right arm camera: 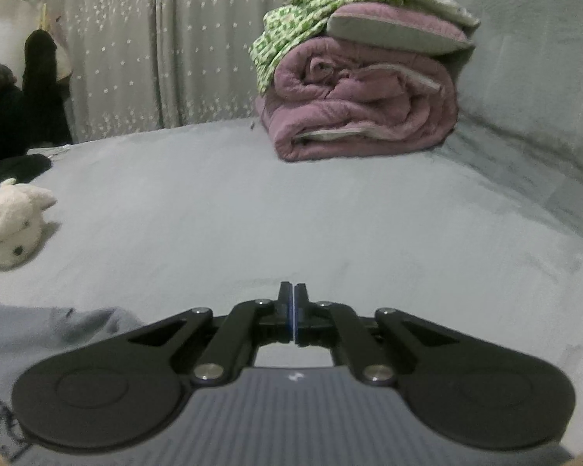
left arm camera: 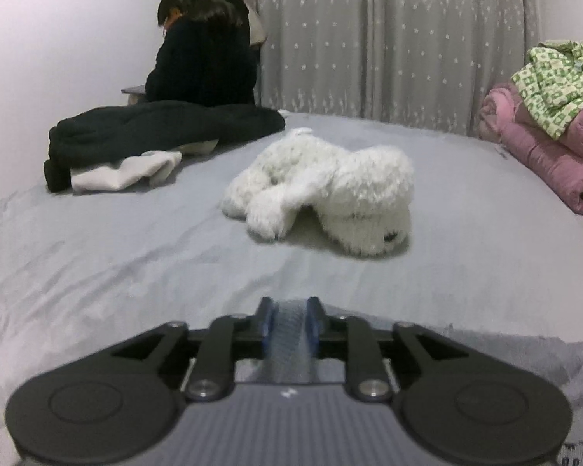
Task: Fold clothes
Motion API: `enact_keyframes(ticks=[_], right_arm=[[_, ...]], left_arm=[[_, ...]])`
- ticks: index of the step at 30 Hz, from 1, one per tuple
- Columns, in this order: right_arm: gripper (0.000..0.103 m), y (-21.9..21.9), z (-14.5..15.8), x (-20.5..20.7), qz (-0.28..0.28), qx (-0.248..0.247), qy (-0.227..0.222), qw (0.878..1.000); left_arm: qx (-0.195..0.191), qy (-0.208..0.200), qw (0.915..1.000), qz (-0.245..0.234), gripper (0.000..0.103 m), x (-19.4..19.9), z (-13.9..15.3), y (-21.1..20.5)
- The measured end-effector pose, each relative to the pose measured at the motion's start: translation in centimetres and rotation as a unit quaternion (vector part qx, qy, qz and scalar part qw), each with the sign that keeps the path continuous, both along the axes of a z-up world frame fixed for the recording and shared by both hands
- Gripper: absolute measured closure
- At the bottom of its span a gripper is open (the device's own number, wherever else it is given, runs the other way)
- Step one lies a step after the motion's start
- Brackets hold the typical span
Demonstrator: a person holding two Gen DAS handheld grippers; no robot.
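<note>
My left gripper (left arm camera: 290,312) is shut on a bunched strip of a light grey garment (left arm camera: 289,343), held low over the bed. More of this grey garment (left arm camera: 579,372) lies at the lower right of the left wrist view. My right gripper (right arm camera: 293,303) is shut with its jaws pressed together and nothing visible between them. The grey garment (right arm camera: 50,334), with a dark print at its lower edge, lies to the left of and below the right gripper.
The bed has a grey sheet (left arm camera: 116,256). A white plush dog (left arm camera: 322,190) lies in the middle, also in the right wrist view (right arm camera: 13,225). Black and white clothes (left arm camera: 144,139) lie far left. A person in black (left arm camera: 202,50) sits behind. A rolled pink quilt (right arm camera: 361,101) with green cloth stands right.
</note>
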State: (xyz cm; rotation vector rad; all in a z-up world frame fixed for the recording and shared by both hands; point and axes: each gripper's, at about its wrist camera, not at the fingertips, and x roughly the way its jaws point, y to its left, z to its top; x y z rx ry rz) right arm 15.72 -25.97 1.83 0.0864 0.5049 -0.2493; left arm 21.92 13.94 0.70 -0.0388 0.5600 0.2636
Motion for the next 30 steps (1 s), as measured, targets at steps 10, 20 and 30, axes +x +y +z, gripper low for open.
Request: enact_keyframes(ticks=[10,20,30], right_arm=[[0.058,1.1,-0.6,-3.5,0.028,0.026,0.036,0.999],[0.056,1.7,-0.2,-7.7,0.028,0.054,0.042,0.997],[0.052,2.2,-2.2,-12.5,0.016,0.108,0.069,0.992]], left_arm=[[-0.014,0.037,0.9989,-0.024,0.049,-3.9,0.6,-1.0],[-0.007,0.073,0.9957,-0.057,0.048,-8.4,0.0,-3.6],[-0.032,0.110,0.9890,-0.094,0.047,-13.5,-2.2,-5.4]])
